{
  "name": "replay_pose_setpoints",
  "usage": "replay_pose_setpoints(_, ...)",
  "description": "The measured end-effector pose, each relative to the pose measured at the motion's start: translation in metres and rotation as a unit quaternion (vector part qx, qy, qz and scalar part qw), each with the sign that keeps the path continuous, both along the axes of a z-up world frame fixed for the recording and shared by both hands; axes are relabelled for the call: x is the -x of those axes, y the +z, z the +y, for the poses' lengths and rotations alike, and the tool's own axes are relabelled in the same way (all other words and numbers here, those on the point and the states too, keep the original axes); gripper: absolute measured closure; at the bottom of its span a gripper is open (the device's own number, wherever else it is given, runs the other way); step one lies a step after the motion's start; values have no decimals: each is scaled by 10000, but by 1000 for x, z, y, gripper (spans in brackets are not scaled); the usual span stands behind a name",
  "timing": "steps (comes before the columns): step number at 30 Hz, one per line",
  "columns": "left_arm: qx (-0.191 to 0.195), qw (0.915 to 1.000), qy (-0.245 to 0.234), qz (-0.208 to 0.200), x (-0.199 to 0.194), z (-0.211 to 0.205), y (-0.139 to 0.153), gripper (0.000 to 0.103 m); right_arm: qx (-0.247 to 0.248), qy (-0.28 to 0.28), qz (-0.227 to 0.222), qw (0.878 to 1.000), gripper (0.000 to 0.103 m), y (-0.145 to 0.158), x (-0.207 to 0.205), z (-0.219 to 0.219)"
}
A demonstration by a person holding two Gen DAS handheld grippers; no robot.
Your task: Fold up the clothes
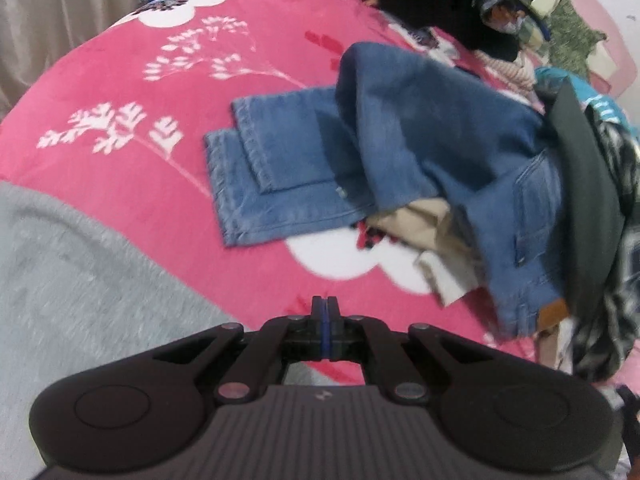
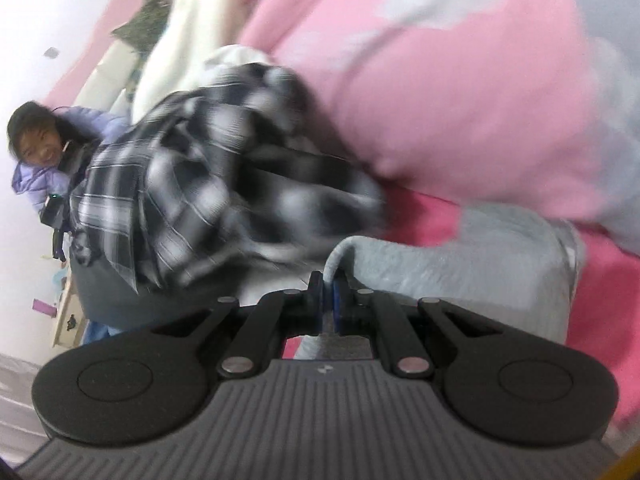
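A grey fleece garment [image 1: 72,280] lies on the pink bedspread [image 1: 168,92] at the lower left of the left wrist view. My left gripper [image 1: 325,304] is shut and holds nothing, just right of the grey cloth. In the right wrist view my right gripper [image 2: 328,284] is shut on an edge of the grey fleece garment [image 2: 460,264], which is folded over and hangs to the right. Blue jeans [image 1: 420,132] lie partly folded ahead of the left gripper.
A pile of clothes sits at the right: a dark green garment [image 1: 580,200], beige cloth [image 1: 424,224] and a black-and-white plaid shirt [image 2: 208,184]. A pink pillow [image 2: 460,80] lies behind. A person in a lilac jacket [image 2: 36,148] is at the far left.
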State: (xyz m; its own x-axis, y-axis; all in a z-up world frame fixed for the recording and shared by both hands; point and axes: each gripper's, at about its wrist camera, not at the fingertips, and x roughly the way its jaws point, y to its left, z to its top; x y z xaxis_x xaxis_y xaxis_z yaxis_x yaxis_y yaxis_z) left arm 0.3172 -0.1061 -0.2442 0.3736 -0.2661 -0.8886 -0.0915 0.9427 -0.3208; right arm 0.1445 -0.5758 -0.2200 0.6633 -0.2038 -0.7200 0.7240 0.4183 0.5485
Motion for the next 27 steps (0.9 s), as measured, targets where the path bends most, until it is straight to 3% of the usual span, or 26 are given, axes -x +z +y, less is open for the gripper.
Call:
replay_pose_setpoints(4, -49, 9998, -206, 35, -2, 2, -11, 99, 47, -124, 4, 9999, 100, -21, -43, -15)
replay_pose_setpoints(6, -331, 9988, -351, 41, 1, 6, -18, 96, -22, -140, 120, 9998, 98, -36, -56, -24)
replay_pose_setpoints(11, -1001, 9934, -553, -9, 11, 27, -27, 82, 249, 120, 191, 9994, 93, -14, -45, -18)
replay_pose_setpoints(16, -1360, 9887, -631, -77, 16, 59, -28, 70, 521, 379, 261, 9976, 68, 8, -33, -13)
replay_pose_setpoints(19, -1466, 9862, -767, -60, 13, 75, -27, 69, 692, 578, 303, 9955, 63, 21, -27, -8)
replay_pose_setpoints(21, -1548, 9847, -800, -46, 13, 87, -25, 63, 1032, 1881, 299, 9762, 62, 25, -48, 41)
replay_pose_setpoints(23, -1582, 9858, -557, 39, 22, 106, -24, 62, 1354, 3149, 291, 9390, 62, 29, -68, 89)
replay_pose_setpoints(25, -1616, 9863, -315, 123, 31, 125, -22, 62, 1651, 4359, 276, 8843, 63, 32, -88, 138)
replay_pose_setpoints(27, -1650, 9861, -75, 208, 41, 144, -21, 62, 1927, 5441, 189, 8164, 63, 26, -110, 195)
